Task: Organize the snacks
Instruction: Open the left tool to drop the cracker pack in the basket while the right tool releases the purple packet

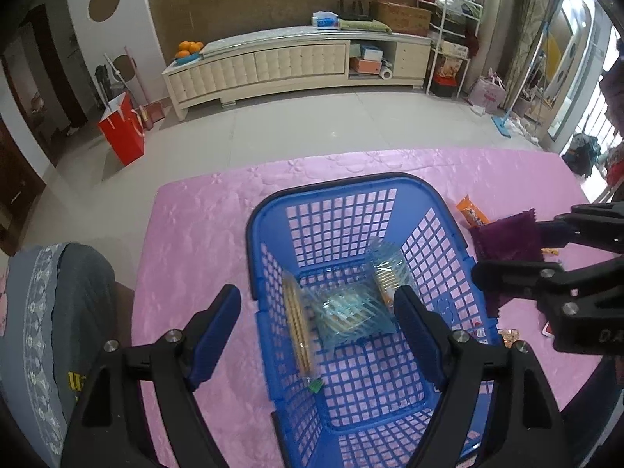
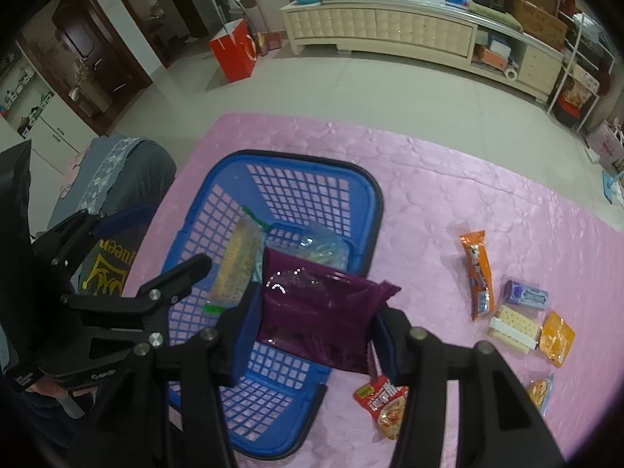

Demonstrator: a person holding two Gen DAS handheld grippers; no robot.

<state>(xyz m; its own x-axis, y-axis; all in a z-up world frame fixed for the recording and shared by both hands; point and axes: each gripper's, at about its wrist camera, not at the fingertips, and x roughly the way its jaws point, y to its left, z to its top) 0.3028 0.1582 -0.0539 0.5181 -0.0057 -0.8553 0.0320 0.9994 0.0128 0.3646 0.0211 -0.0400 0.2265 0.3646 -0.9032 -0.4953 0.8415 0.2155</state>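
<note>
A blue plastic basket [image 1: 273, 210] [image 2: 210, 187] stands on the pink tablecloth. Inside lie a clear blue-striped cracker pack [image 1: 351, 308] [image 2: 323, 245] and a long biscuit pack [image 1: 296, 323] [image 2: 238, 265] leaning on the left wall. My left gripper [image 1: 318, 323] is open and empty over the basket; it also shows in the right wrist view [image 2: 156, 257]. My right gripper [image 2: 312, 323] is shut on a purple snack packet [image 2: 316, 312] [image 1: 507, 238] and holds it above the basket's right rim.
To the right of the basket on the cloth [image 2: 429, 179] lie an orange bar [image 2: 477, 273] [image 1: 472, 212], a purple pack [image 2: 526, 294], a cracker pack [image 2: 513, 327], an orange packet [image 2: 555, 337] and a red noodle packet [image 2: 384, 403]. A grey chair [image 1: 66, 304] stands left.
</note>
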